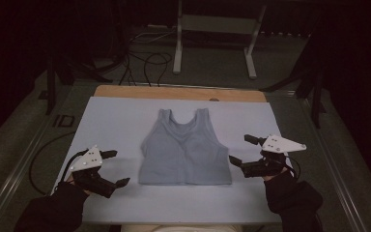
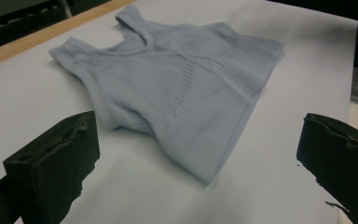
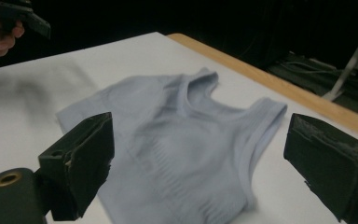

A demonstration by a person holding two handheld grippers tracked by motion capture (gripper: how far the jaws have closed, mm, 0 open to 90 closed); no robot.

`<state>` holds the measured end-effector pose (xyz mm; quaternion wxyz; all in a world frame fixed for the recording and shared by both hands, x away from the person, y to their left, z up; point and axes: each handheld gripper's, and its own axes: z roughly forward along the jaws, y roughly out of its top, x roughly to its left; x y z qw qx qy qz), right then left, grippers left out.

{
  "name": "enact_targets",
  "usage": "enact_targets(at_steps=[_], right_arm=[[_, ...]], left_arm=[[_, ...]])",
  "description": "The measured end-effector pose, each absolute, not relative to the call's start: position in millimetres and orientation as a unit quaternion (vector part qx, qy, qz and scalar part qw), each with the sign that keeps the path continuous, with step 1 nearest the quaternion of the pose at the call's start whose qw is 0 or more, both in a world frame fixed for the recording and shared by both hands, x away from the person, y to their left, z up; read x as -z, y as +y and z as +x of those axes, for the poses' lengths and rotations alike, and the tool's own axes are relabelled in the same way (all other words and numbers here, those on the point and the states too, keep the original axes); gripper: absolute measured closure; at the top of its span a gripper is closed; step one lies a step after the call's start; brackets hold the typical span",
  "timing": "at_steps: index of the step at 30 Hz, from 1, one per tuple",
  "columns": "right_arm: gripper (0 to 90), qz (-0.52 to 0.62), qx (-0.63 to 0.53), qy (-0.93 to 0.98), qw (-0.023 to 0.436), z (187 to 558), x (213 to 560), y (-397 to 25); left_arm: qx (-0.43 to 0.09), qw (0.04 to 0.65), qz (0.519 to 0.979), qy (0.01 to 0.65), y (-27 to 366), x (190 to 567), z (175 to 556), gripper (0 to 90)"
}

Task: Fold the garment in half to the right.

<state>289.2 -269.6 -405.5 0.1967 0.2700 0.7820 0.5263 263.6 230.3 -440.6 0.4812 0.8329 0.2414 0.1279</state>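
Tank top (image 1: 185,151): pale blue, flat, centred on worktop (image 1: 111,121).
Left claw (image 1: 116,168): jaws spread wide, empty, left of hem.
Right claw (image 1: 241,151): jaws spread wide, empty, right of hem.

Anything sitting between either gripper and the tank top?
Nothing visible. The tank top lies flat on the white sheet, with bare sheet between it and the open left gripper and right gripper.

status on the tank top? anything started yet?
Done: the tank top lies spread flat on the white sheet, straps away from the person. In hand: nothing; the left gripper and right gripper flank it, jaws open, not touching. Left: every grasp and any fold.
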Motion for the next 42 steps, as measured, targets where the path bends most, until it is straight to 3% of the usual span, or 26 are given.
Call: enact_targets(at_steps=[17, 42], right_arm=[[8.7, 0.229, -0.535, 0.79, 0.194, 335, 375, -221], [8.7, 0.208, -0.524, 0.811, 0.156, 392, 381, -149]], left_arm=[[-0.117, 0.463, 0.844, 0.243, 214, 436, 274, 0.0], [-0.11, 0.437, 0.854, 0.259, 193, 448, 283, 0.0]])
